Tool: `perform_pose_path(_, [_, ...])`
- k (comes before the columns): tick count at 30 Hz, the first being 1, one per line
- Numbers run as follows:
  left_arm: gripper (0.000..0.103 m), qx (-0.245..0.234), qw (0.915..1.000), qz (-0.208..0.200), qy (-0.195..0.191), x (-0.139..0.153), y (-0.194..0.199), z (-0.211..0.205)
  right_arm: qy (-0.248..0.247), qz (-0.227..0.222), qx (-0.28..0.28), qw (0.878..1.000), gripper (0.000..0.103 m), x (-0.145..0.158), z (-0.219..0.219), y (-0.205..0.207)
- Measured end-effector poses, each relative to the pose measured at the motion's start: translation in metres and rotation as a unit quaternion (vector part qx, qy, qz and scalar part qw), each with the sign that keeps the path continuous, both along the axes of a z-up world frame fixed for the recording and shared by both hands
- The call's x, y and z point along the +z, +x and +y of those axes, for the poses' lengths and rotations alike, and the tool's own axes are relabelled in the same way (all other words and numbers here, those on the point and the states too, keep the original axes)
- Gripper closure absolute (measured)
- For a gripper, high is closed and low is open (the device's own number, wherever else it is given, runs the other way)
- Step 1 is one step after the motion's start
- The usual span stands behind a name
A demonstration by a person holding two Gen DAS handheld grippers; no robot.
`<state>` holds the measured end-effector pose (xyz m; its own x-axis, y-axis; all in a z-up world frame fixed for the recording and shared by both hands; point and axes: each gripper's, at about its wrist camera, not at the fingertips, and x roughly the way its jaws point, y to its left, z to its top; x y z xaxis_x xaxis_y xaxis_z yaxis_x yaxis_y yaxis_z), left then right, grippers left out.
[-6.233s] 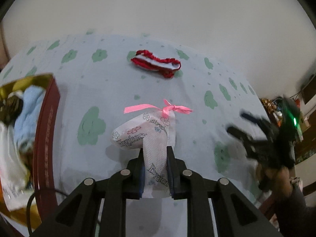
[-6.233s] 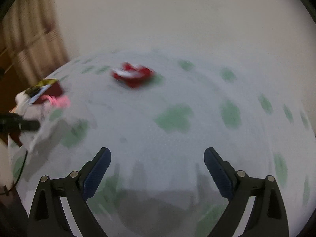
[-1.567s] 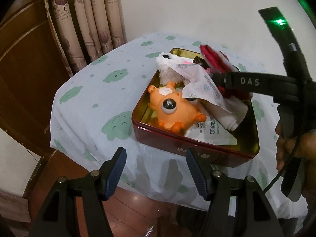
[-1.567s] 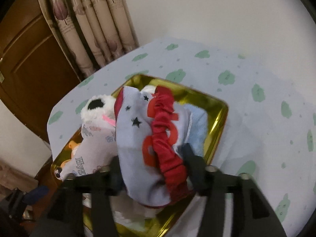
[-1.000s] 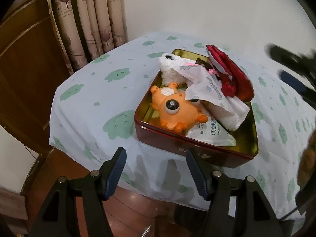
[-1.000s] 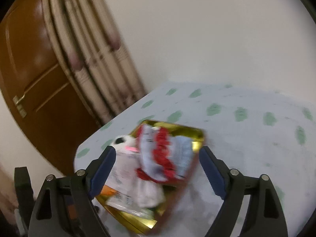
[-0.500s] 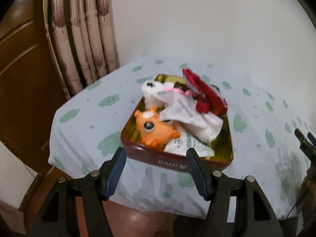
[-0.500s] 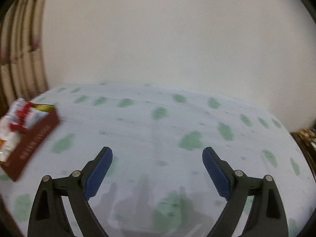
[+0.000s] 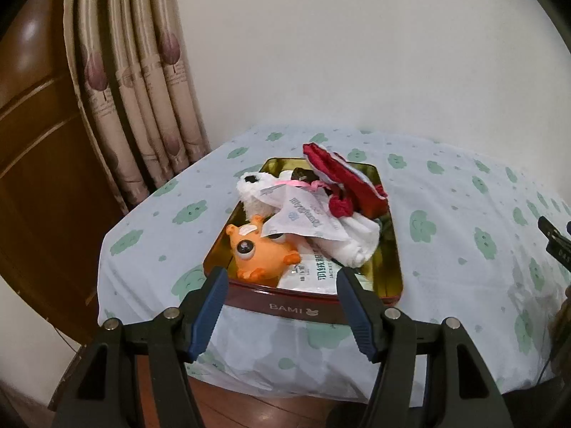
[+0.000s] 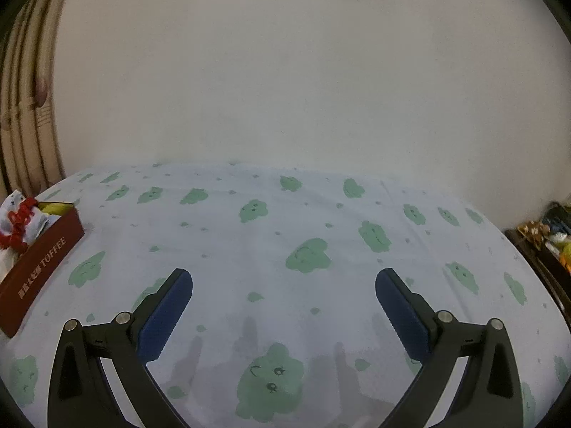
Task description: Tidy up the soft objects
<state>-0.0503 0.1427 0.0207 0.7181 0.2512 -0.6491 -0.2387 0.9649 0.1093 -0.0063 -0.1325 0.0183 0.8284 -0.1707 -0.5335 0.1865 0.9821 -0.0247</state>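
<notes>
Right gripper [image 10: 283, 285] swung off tin [image 10: 39, 267], jaws just opened, empty

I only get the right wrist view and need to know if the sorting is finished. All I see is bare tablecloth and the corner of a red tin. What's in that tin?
Observer: An orange toy with bulging eyes lies at the near end of the tin.
Operator: Where's the red ruffled cloth?
Observer: The red ruffled cloth lies on top of the pile at the far end, partly over the rim.
Operator: Is the left gripper carrying anything?
Observer: No, the left gripper is open and empty, hovering in front of the tin.
</notes>
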Motion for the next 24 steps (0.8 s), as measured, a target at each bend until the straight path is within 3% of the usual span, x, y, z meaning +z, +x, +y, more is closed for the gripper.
perform_pose_path(2, [0.038,-0.002,1.0000,-0.001,0.005,0.001,-0.001,-0.002,0.018,0.014,0.001,1.000,0.001,0.000,-0.002,-0.003])
perform_pose_path(5, [0.038,-0.005,1.0000,-0.005,0.003,0.003,-0.003,-0.002,0.039,0.001,0.020,0.999,0.001,0.012,0.012,-0.025])
perform_pose_path(14, [0.038,-0.021,0.9995,-0.021,-0.007,0.015,-0.014,-0.007,0.087,-0.062,0.154,0.982,0.001,0.080,0.092,-0.092])
perform_pose_path(20, [0.038,-0.029,0.9985,-0.046,-0.005,0.027,-0.026,-0.009,0.075,-0.081,0.198,0.974,0.001,0.107,0.122,-0.114])
perform_pose_path(24, [0.028,-0.036,0.9975,-0.058,-0.015,0.035,-0.032,-0.008,0.063,-0.088,0.207,0.972,0.001,0.115,0.129,-0.123])
